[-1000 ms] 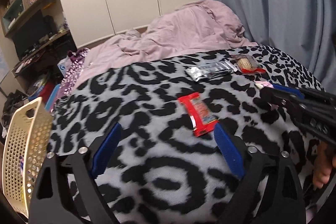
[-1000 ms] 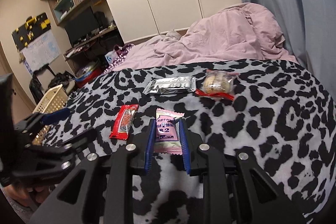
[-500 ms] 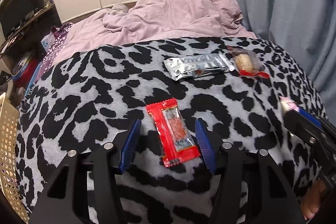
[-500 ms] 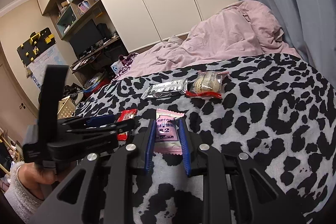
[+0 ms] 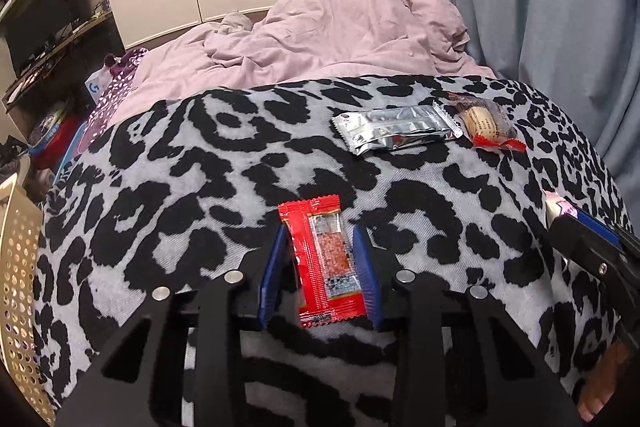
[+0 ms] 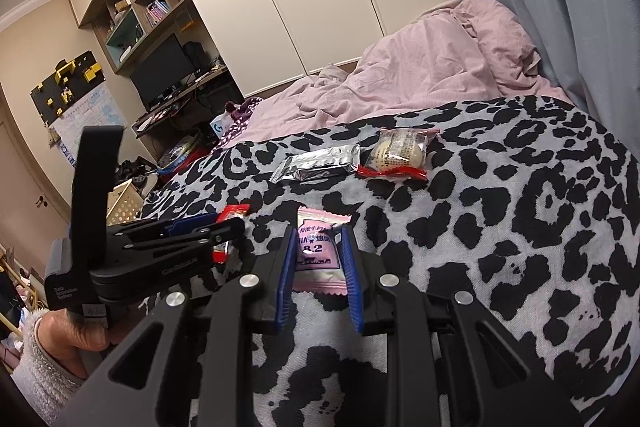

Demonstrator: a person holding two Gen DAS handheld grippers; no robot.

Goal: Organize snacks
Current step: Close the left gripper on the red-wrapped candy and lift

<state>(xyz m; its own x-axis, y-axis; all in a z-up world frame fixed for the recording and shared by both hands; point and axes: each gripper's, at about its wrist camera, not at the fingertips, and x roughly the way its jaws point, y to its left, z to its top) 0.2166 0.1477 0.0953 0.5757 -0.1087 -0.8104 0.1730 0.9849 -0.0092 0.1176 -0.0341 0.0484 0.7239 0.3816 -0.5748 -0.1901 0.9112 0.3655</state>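
Left gripper has its blue fingers closed narrowly on the red snack packet mid-blanket. Right gripper clamps the pink packet just beside it. Silver wrapper and clear cookie bag touch near the far edge.

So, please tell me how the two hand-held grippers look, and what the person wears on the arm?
Each hand-held gripper is a black plastic frame with slotted cut-outs, silver round bolts and two blue ribbed pads. The left hand-held gripper shows, in the right wrist view, a tall black handle, small white lettering on its side and a white label. The right hand-held gripper matches it. The sleeve is pale, fluffy fleece. No cables show.
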